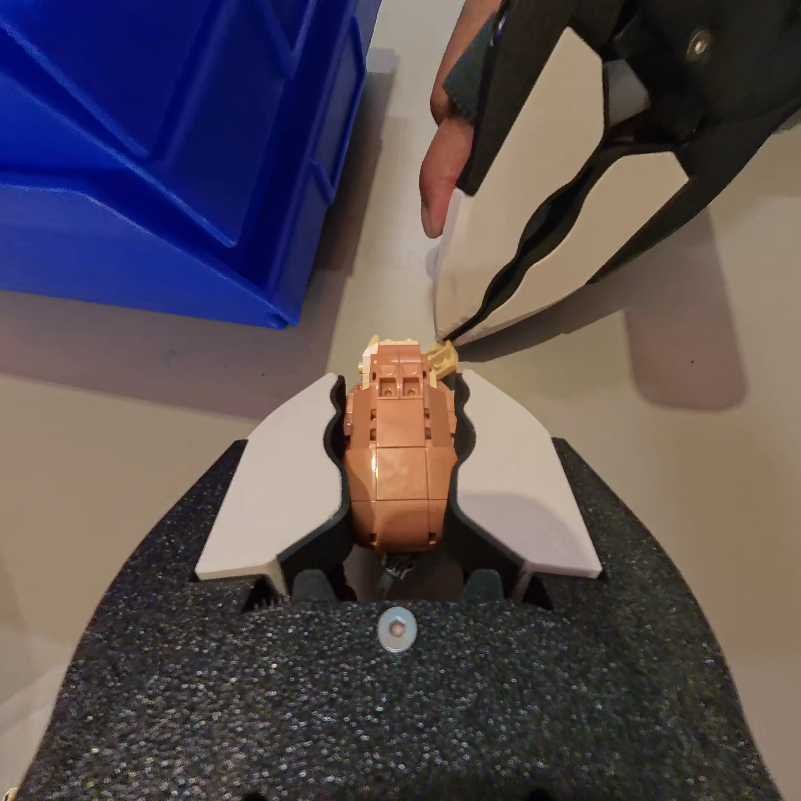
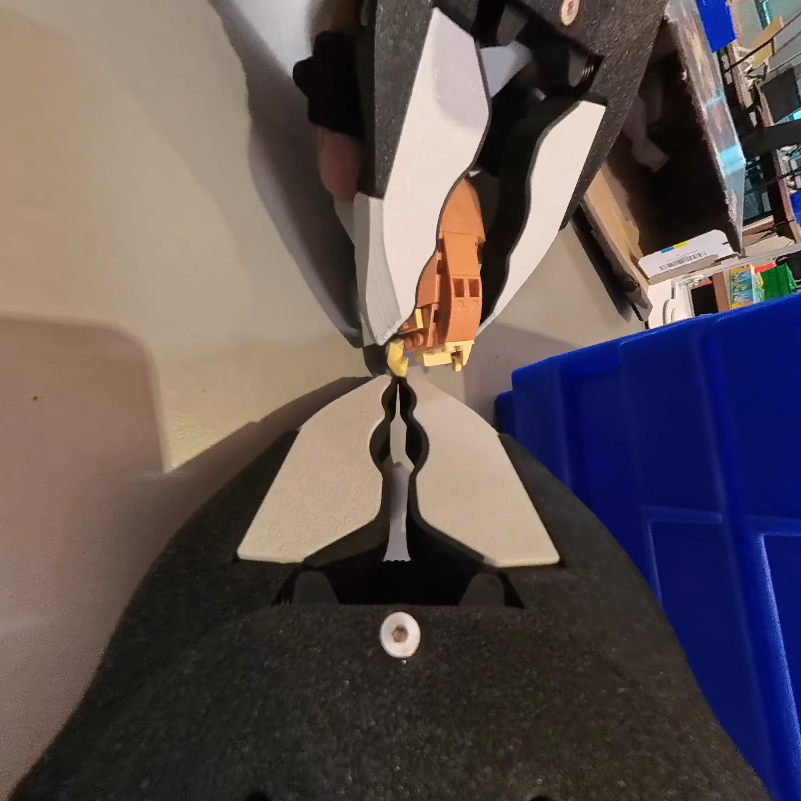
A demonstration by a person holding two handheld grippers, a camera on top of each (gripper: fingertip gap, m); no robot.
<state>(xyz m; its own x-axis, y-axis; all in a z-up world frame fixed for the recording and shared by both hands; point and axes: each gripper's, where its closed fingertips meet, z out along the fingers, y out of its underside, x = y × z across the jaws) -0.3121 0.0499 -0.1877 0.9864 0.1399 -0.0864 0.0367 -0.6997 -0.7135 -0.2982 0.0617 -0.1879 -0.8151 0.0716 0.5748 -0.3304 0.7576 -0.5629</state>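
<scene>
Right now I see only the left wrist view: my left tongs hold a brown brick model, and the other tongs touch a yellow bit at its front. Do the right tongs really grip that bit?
Observer: Yes. In the right wrist view the right tongs are shut on the small yellow piece, pinching only its very end.
Operator: Is that piece joined to the model?
Observer: It seems so, though the joint itself is hidden. It sits against the front of the brown model, beside a wider pale yellow part on the model's underside.
Operator: What is behind my left tongs?
Observer: A gloved hand holds the left tongs from behind, with one bare fingertip showing.
</scene>
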